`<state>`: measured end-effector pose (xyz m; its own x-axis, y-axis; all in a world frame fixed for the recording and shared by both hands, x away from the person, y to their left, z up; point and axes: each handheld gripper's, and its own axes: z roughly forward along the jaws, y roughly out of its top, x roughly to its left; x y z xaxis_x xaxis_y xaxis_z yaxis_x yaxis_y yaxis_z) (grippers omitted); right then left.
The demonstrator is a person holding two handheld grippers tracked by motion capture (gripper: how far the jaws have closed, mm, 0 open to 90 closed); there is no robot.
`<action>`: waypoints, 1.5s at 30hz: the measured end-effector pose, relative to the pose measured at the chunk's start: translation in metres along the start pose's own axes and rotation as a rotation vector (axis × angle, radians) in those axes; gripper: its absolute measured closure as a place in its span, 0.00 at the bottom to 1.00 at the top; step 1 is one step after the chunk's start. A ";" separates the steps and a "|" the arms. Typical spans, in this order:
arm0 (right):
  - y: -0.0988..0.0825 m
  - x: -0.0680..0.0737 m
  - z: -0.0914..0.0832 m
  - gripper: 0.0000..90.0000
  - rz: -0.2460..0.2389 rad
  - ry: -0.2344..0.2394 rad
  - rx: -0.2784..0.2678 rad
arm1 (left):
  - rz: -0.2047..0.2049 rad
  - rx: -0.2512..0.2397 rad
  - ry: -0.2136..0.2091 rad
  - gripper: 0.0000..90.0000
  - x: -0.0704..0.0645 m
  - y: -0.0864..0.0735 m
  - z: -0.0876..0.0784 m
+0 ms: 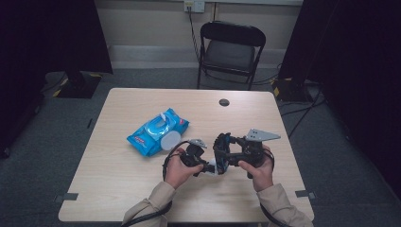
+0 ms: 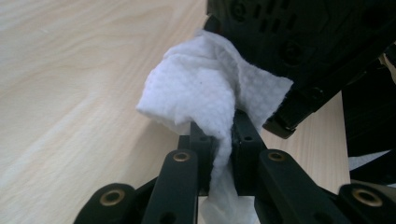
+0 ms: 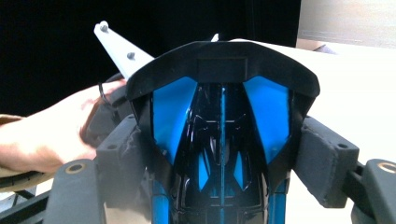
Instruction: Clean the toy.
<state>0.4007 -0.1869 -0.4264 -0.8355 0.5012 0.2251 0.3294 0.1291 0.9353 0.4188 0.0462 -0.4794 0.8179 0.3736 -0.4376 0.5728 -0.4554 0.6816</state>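
Left gripper [image 1: 209,167] was clenched on a white wipe [image 2: 205,88], wipe bunched past the fingertips and pressed against a black-and-blue object [image 1: 222,147]. Right gripper [image 3: 223,154] clamped that object, pads on both of its sides; probably a toy car or shoe, hard to tell. Both hands were near the table's [image 1: 123,175] front edge, right of middle. Wipes pack [image 1: 157,131] lay left of the grippers, mid-table, lid open.

wipe [image 2: 205,88] tail cut off by bottom edge of left gripper view, black-and-blue object [image 3: 222,135] cropped below, its kind unclear, wipes pack [image 1: 157,131] label too small to read
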 end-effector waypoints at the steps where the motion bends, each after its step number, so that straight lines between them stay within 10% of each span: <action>1: 0.000 0.000 0.000 0.28 -0.001 0.002 -0.003 | -0.002 -0.002 0.009 0.91 0.001 0.000 -0.004; 26: -0.005 0.002 0.006 0.28 -0.019 0.007 0.023 | 0.027 -0.162 0.076 0.91 0.000 0.045 -0.076; 45: -0.006 0.004 0.008 0.28 -0.026 0.027 0.028 | 0.058 -0.151 0.063 0.91 -0.006 0.058 -0.062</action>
<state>0.3985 -0.1788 -0.4327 -0.8554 0.4740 0.2089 0.3196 0.1656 0.9330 0.4433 0.0679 -0.4008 0.8416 0.4024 -0.3603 0.5058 -0.3531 0.7871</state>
